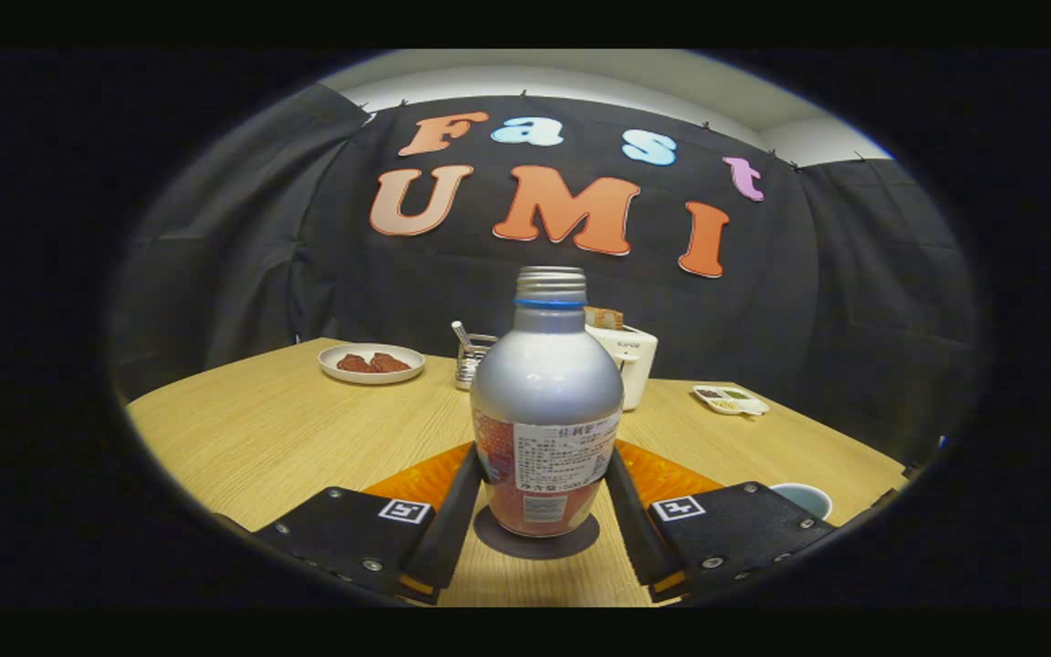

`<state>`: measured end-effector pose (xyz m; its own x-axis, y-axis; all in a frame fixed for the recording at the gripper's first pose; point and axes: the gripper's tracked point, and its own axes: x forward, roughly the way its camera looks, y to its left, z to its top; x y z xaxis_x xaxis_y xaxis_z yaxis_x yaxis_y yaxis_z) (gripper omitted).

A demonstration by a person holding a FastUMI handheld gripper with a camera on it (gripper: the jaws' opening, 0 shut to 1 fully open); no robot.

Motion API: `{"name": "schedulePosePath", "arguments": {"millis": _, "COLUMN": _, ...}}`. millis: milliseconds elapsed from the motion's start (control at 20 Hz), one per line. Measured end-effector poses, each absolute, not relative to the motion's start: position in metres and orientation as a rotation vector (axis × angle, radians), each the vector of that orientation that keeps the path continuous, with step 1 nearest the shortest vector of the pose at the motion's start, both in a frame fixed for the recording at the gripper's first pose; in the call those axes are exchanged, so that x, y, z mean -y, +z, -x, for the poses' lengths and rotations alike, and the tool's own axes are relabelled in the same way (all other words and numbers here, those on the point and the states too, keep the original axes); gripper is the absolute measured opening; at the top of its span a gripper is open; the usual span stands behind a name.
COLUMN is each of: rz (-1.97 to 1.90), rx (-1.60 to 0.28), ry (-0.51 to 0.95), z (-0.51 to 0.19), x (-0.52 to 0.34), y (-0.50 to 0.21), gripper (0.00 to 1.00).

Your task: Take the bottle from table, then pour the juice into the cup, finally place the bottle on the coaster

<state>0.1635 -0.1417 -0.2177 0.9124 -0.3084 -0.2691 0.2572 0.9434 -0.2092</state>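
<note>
So the bottle point(546, 401) stands upright on a dark coaster point(536, 540) on the surface point(252, 429), between the gripper point(544, 493) fingers, which seem to be touching its lower sides. Smooth metal, probably slippery and dent-prone, so I'd grip low on the label. Cup point(804, 498) sits just right.

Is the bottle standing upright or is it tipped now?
Upright. The bottle stands straight on the dark coaster, neck pointing up, between the gripper fingers, which touch its sides.

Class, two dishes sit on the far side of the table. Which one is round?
The white plate holding brown food, beyond the gripper and the bottle; the other dish, near the toaster, is a divided oblong tray.
</note>
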Motion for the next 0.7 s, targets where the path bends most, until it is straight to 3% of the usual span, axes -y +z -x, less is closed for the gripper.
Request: {"name": "schedulePosePath", "arguments": {"millis": 700, "rz": 0.101, "rx": -0.334, "ry": -0.290, "z": -0.163, "x": 0.148, "y": -0.244, "gripper": 0.74}}
